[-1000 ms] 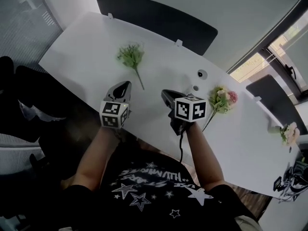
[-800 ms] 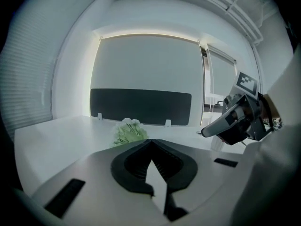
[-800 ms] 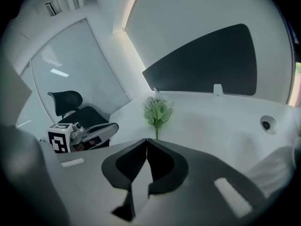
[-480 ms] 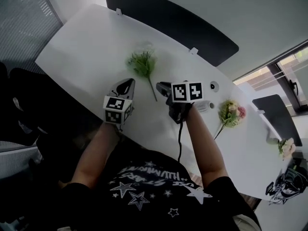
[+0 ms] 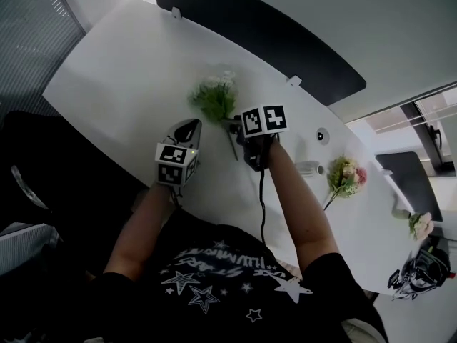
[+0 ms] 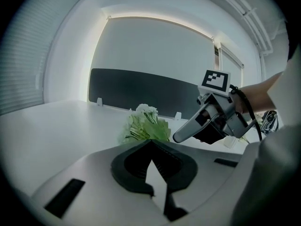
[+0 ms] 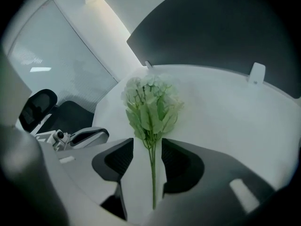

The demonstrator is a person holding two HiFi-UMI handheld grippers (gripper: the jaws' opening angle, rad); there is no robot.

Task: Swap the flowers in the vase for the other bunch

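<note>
Lining up right claw (image 5: 233,127) on the pale green-and-white artificial flower bunch (image 5: 216,97), lying flat on the white curved surface (image 5: 121,70). Just been opening that claw's jaws; now spread wide, straddling the thin green stem (image 7: 151,182) just below the leaves, not pinching yet. Checking right gripper view: running straight along the claw's own pointing line, blossoms at far end, cut end back under the claw. Judged: needs only lowering and closing across the stem, no turning. Holding left claw (image 5: 187,131) clenched and empty, just left of the green bunch, aimed at the blossoms; farther from the stem than right claw. Leaving pink-and-cream flower bunch (image 5: 346,177) well right of the green bunch, small clear vessel (image 5: 308,168) in between, maybe the vase, too small to tell.
</note>
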